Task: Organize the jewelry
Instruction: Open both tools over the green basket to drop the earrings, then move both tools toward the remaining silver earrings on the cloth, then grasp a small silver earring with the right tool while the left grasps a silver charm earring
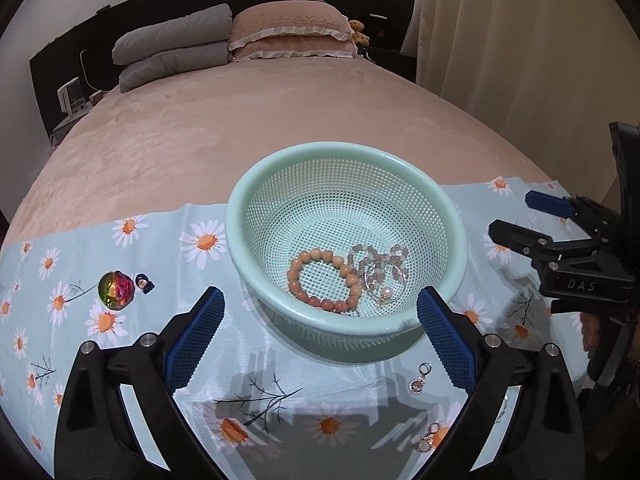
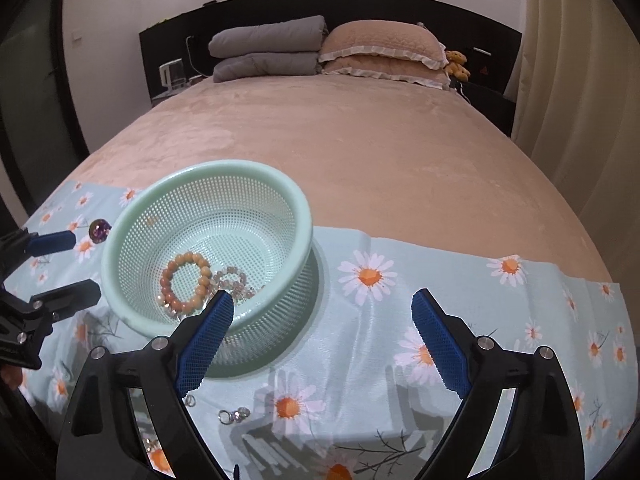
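Note:
A mint-green mesh basket (image 1: 240, 216) stands on a daisy-print cloth (image 1: 208, 364). Inside it lie an orange bead bracelet (image 1: 320, 276) and a pale bead bracelet (image 1: 378, 264) with a pearl pendant (image 1: 386, 292). My left gripper (image 1: 320, 296) hangs open just before the basket's near rim, with nothing in it. On the cloth lie an iridescent brooch (image 1: 116, 290), a small dark piece (image 1: 144, 283) and two silver earrings (image 1: 418, 380) (image 1: 428, 438). My right gripper (image 2: 323, 298) is open and empty to the right of the basket (image 2: 304, 216), with earrings (image 2: 234, 416) below it.
The cloth covers the near end of a pink bed (image 1: 280, 120). Folded grey bedding (image 1: 172, 48) and pink pillows (image 1: 288, 36) lie at the far end. Each gripper shows in the other's view: the right gripper (image 1: 512, 214), the left gripper (image 2: 82, 264).

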Available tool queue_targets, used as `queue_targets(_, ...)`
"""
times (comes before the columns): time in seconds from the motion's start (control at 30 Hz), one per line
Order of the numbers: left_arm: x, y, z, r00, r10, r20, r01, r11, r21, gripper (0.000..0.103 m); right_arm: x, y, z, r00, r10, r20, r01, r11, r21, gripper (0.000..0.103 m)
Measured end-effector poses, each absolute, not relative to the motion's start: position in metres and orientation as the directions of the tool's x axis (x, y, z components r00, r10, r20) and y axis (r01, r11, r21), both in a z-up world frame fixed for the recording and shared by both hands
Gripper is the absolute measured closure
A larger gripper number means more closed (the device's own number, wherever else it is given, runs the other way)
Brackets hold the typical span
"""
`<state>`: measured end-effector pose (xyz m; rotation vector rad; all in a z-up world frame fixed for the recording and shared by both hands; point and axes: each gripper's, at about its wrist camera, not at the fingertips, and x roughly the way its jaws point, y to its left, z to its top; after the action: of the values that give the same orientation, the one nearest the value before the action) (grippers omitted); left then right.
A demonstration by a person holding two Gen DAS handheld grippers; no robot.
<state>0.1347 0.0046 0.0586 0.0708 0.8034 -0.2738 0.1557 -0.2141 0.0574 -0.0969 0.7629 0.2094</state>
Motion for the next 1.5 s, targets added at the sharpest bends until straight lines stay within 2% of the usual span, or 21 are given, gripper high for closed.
queue_targets(0.2,0.132,0.017,0.052,0.658,-0.184,-0.73,0.257,0.966,-0.012,0.008,0.134,-0.226,0.051,0.724,0.084,-0.685,-0.244,0.959,-0.141,0.017)
queue_targets(0.4,0.128,0.029,0.041,0.646,-0.145,-0.749,0.242,0.97,0.021,0.008,0.125,-0.232,0.042,0.698,0.083,-0.712,-0.284,0.944,-0.169,0.016)
queue_targets(0.53,0.127,0.026,0.029,0.625,-0.129,-0.769,0.259,0.965,0.048,0.008,0.118,-0.229,0.037,0.711,0.092,-0.697,-0.315,0.928,-0.198,0.016)
queue_targets(0.7,0.122,0.014,0.018,0.598,-0.172,-0.783,0.323,0.945,0.039,0.008,0.119,-0.223,0.024,0.676,0.109,-0.729,-0.36,0.912,-0.197,0.016)
queue_targets(1.03,0.113,-0.034,-0.015,0.546,-0.18,-0.818,0.431,0.898,0.091,0.008,0.119,-0.187,-0.009,0.6,0.146,-0.786,-0.47,0.86,-0.198,0.016)
queue_targets(1.2,0.112,-0.048,-0.031,0.491,-0.231,-0.84,0.458,0.889,0.024,0.008,0.115,-0.17,-0.03,0.56,0.149,-0.815,-0.526,0.824,-0.211,0.016)
queue_targets(1.3,0.112,-0.055,-0.038,0.481,-0.235,-0.845,0.461,0.887,0.016,0.01,0.112,-0.165,-0.034,0.593,0.147,-0.792,-0.529,0.812,-0.245,0.018)
queue_targets(1.33,0.113,-0.056,-0.038,0.473,-0.241,-0.848,0.46,0.888,0.004,0.015,0.113,-0.166,-0.033,0.591,0.171,-0.788,-0.536,0.814,-0.225,0.022)
queue_targets(1.37,0.113,-0.056,-0.036,0.466,-0.247,-0.85,0.454,0.891,-0.01,0.026,0.114,-0.167,-0.033,0.567,0.201,-0.799,-0.548,0.816,-0.183,0.04)
queue_targets(1.4,0.114,-0.057,-0.035,0.459,-0.25,-0.853,0.452,0.892,-0.018,0.03,0.116,-0.167,-0.033,0.533,0.228,-0.815,-0.56,0.817,-0.138,0.048)
queue_targets(1.47,0.113,-0.061,-0.035,0.442,-0.263,-0.857,0.479,0.878,-0.022,0.056,0.115,-0.163,-0.033,0.471,0.274,-0.838,-0.599,0.797,-0.076,0.081)
queue_targets(1.5,0.111,-0.064,-0.034,0.434,-0.275,-0.858,0.501,0.865,-0.024,0.066,0.113,-0.158,-0.033,0.47,0.263,-0.843,-0.608,0.789,-0.092,0.081)
